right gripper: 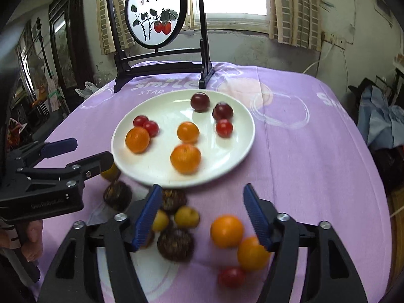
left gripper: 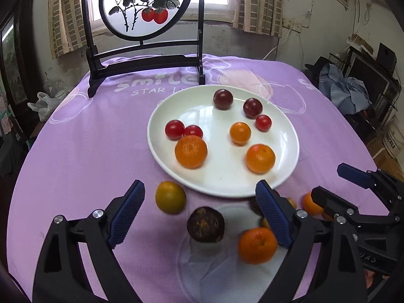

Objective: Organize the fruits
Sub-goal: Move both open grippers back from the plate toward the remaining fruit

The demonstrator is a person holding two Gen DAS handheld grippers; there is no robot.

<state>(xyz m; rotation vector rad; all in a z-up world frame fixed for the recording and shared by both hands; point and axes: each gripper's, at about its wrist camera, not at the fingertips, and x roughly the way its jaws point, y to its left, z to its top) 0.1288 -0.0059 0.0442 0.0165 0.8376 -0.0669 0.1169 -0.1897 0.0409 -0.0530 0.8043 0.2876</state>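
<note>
A white plate (left gripper: 282,131) (right gripper: 242,136) holds oranges, red cherry tomatoes and two dark plums. Loose fruit lies on the purple cloth in front of it. In the left wrist view my left gripper (left gripper: 199,214) is open and empty above a dark brown fruit (left gripper: 205,224), a greenish orange (left gripper: 170,197) and an orange (left gripper: 257,245). In the right wrist view my right gripper (right gripper: 203,216) is open and empty over an orange (right gripper: 226,231), yellow fruits (right gripper: 186,217) and a dark fruit (right gripper: 175,244). The right gripper (left gripper: 328,185) also shows at right; the left gripper (right gripper: 87,151) shows at left.
A black-framed round painted screen (left gripper: 144,7) (right gripper: 155,20) stands on the table behind the plate. The table edge curves at left and right. Clutter and cloth lie on furniture at the right (left gripper: 346,93). A red tomato (right gripper: 231,276) and another orange (right gripper: 252,253) lie near the front.
</note>
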